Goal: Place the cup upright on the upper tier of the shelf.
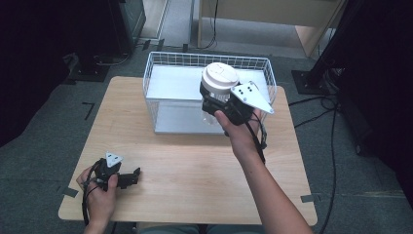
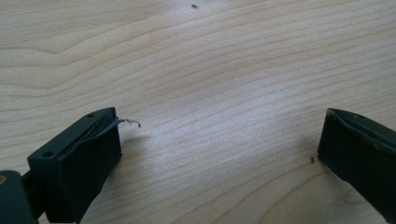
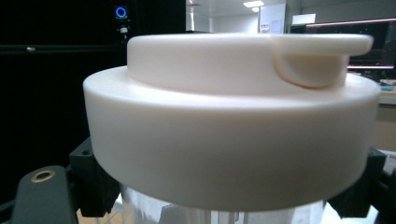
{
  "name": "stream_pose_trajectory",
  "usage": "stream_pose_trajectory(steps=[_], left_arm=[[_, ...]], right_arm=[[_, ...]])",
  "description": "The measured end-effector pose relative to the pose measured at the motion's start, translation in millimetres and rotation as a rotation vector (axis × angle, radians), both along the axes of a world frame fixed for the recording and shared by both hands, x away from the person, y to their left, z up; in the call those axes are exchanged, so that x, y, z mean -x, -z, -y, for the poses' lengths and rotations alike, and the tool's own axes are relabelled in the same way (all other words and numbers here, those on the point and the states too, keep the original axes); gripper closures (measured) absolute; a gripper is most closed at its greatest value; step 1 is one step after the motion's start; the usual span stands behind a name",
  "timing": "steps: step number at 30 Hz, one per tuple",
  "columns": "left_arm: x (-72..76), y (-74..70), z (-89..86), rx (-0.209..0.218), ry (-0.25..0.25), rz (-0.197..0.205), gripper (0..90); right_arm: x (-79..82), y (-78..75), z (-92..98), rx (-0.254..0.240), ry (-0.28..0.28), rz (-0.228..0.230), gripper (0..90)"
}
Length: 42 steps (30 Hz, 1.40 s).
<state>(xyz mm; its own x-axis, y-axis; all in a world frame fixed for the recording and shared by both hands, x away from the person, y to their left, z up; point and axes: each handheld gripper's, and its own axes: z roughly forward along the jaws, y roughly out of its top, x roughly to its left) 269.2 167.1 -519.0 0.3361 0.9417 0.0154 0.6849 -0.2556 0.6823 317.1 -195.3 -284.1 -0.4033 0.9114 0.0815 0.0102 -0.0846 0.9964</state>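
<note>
A clear jar with a broad white lid (image 1: 220, 76) hangs over the white wire basket (image 1: 160, 66); my right gripper (image 1: 214, 105) is shut on its clear body just under the lid. In the right gripper view the white lid (image 3: 233, 116) looms close, with a black jaw at each side and the clear jar wall (image 3: 187, 212) below it. My left gripper (image 1: 130, 178) rests low on the wooden table (image 1: 185, 170) at the front left. In the left gripper view my left gripper (image 2: 219, 154) is open, its jaws wide apart over bare wood (image 2: 210, 84).
The wire basket has a pale flat floor (image 1: 180, 117) and stands at the table's far middle. Dark equipment stands (image 1: 92, 63) and cables (image 1: 326, 105) lie on the grey floor around the table. A light wooden cabinet (image 1: 311, 24) is at the back right.
</note>
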Motion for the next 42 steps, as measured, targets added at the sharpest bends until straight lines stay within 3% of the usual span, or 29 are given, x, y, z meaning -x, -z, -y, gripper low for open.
stream_pose_trajectory(steps=[16, 22, 30, 37, 39, 42], left_arm=[[0.1, -0.2, 0.1, 0.000, 0.000, -0.003, 0.0], [0.1, -0.1, 0.1, 0.002, 0.000, -0.002, 0.0], [0.1, 0.0, 0.2, 0.002, -0.001, 0.000, 0.0], [0.1, 0.0, 0.2, 0.002, -0.001, -0.001, 0.0], [0.1, 0.0, 0.2, 0.002, -0.001, -0.001, 0.0], [0.1, 0.0, 0.2, 0.002, -0.001, -0.001, 0.0]], right_arm=[[-52.3, -12.4, -5.7, -0.008, 0.066, -0.008, 15.1], [-81.5, -9.1, -3.1, -0.022, 0.131, -0.019, 15.1], [-106.0, -1.8, 0.5, -0.011, 0.208, -0.028, 15.1], [-119.2, 0.6, -6.4, 0.011, 0.231, -0.010, 15.0], [-118.7, 2.0, -9.3, 0.031, 0.229, -0.005, 15.0], [-116.8, 2.0, -9.6, 0.021, 0.214, -0.017, 14.3]])
